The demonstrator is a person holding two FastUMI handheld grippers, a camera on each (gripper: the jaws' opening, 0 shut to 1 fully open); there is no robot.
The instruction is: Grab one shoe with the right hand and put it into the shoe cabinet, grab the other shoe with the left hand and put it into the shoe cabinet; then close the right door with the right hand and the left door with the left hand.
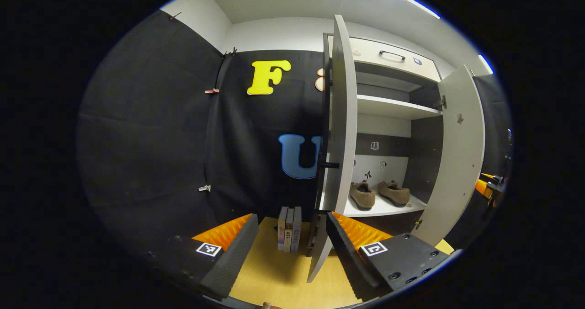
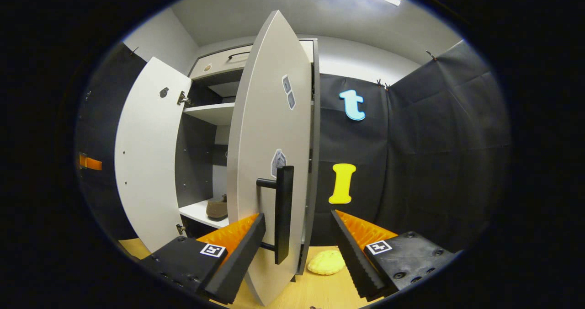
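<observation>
Two brown shoes (image 1: 362,194) (image 1: 394,192) stand side by side on the low shelf of the white shoe cabinet (image 1: 388,108). Its left door (image 1: 343,117) stands edge-on to me, its black handle (image 1: 329,165) pointing left; the right door (image 1: 459,153) hangs wide. My left gripper (image 1: 288,254) is open, held low in front of the left door's bottom edge. In the right gripper view the right door (image 2: 269,130) is close ahead, and its black handle (image 2: 284,213) stands between the fingers of my open right gripper (image 2: 297,249), untouched. One shoe (image 2: 217,208) peeks out behind that door.
A few books (image 1: 289,229) stand upright on the wooden floor (image 1: 274,272) left of the cabinet. A yellow lumpy object (image 2: 325,262) lies on the floor right of the right door. Black cloth walls close in on both sides. The left door (image 2: 146,162) hangs open.
</observation>
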